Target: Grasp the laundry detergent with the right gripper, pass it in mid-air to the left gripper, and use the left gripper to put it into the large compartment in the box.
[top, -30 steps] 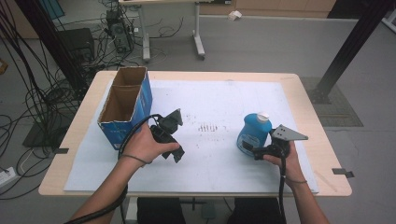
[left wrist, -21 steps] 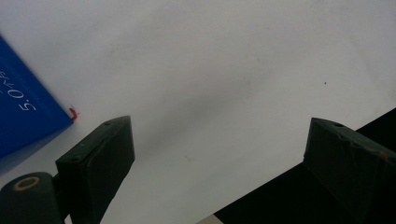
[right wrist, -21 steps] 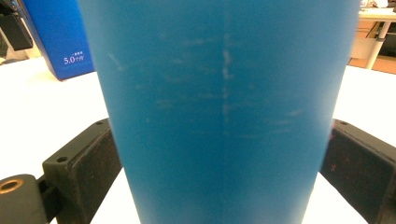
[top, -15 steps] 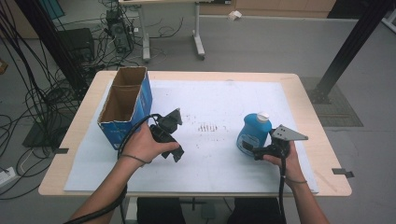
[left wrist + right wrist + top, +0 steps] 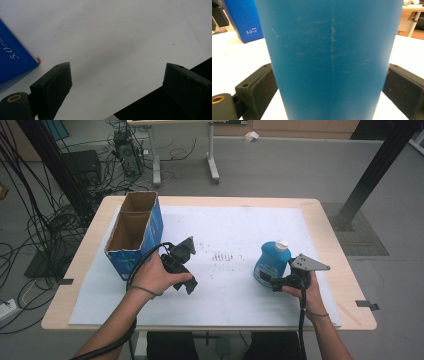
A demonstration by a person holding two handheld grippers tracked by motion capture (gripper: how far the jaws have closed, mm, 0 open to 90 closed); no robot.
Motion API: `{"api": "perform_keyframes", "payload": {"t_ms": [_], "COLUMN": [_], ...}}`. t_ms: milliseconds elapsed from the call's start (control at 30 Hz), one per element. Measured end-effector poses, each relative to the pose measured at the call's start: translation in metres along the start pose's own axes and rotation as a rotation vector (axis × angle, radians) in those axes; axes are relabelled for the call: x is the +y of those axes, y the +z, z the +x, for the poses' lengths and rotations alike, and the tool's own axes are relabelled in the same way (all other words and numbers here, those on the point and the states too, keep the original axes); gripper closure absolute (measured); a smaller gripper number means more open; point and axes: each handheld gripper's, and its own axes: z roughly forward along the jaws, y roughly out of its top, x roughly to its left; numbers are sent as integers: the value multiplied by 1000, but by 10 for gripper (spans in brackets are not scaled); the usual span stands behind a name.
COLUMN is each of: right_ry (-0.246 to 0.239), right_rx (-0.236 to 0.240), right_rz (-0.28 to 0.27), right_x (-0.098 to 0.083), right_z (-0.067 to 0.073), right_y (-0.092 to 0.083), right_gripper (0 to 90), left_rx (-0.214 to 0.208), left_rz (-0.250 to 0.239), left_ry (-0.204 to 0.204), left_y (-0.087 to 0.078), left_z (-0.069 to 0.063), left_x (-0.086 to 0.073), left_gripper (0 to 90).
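In the right gripper view the blue plastic bottle point(image 5: 332, 57) is cut off top and bottom, so cap and base can't be seen there; its matte wall shows faint pale scuff marks. The high view shows the bottle upright w/ a white cap, on the white paper sheet point(image 5: 235, 230) at the table's right side, near the front edge. Right gripper point(image 5: 270, 282): both black jaws sit against the bottle's sides, clamped on it. Left gripper point(image 5: 187, 282): jaws spread wide, nothing btwn them but bare sheet, per the left gripper view; in the high view the hand covers much of it. It's just beside the open blue cardboard box point(image 5: 134, 232), brown inside, standing at the table's left. Box print partly legible: "5.0", rest too small to read.
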Motion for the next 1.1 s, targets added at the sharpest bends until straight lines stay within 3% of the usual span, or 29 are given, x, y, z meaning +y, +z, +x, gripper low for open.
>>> {"api": "perform_keyframes", "payload": {"t_ms": [400,1100], "right_ry": [1,-19], "right_rx": [-9,-14], "right_rz": [-2,1], "right_x": [-1,0], "right_z": [0,2], "right_y": [0,1], "right_gripper": [66,238], "left_rx": [0,1], "left_rz": [-5,-8], "left_ry": [1,-2], "left_y": [0,-2], "left_z": [-1,2], "left_x": [0,-1], "left_gripper": [90,90]}}
